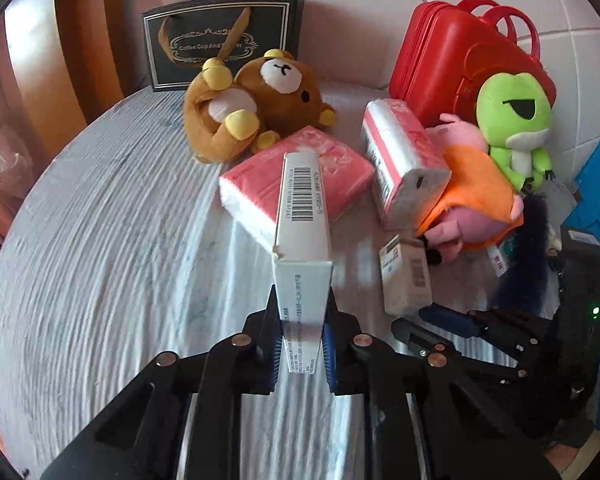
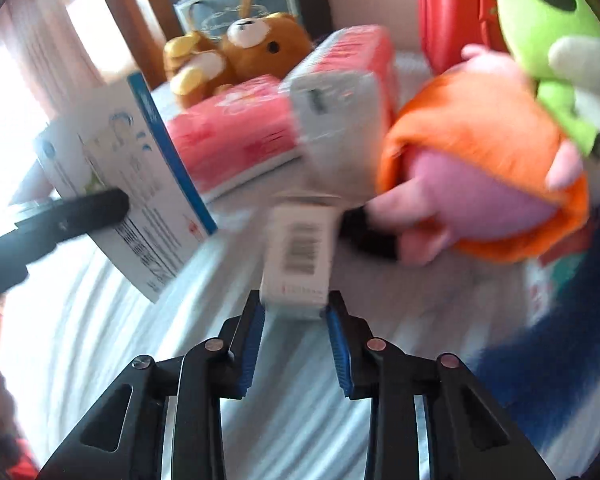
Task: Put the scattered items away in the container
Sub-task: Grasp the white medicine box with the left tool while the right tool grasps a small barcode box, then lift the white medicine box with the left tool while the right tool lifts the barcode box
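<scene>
- Left gripper [image 1: 303, 344] is clamped on a flat white box [image 1: 302, 216], raised above the white cloth [image 1: 100, 240].
- Two pink tissue packs [image 1: 296, 180], one partly behind the box.
- Right gripper [image 2: 296, 316] grips a small barcoded carton [image 2: 300, 248], blurred.
- Three plush toys; the red case [image 1: 452, 60] is half hidden.

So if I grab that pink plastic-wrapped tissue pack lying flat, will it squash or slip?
The flat pink tissue pack looks soft, so it probably dents under the fingers. Its glossy wrap may be slippery. Likely light for its size.
</scene>
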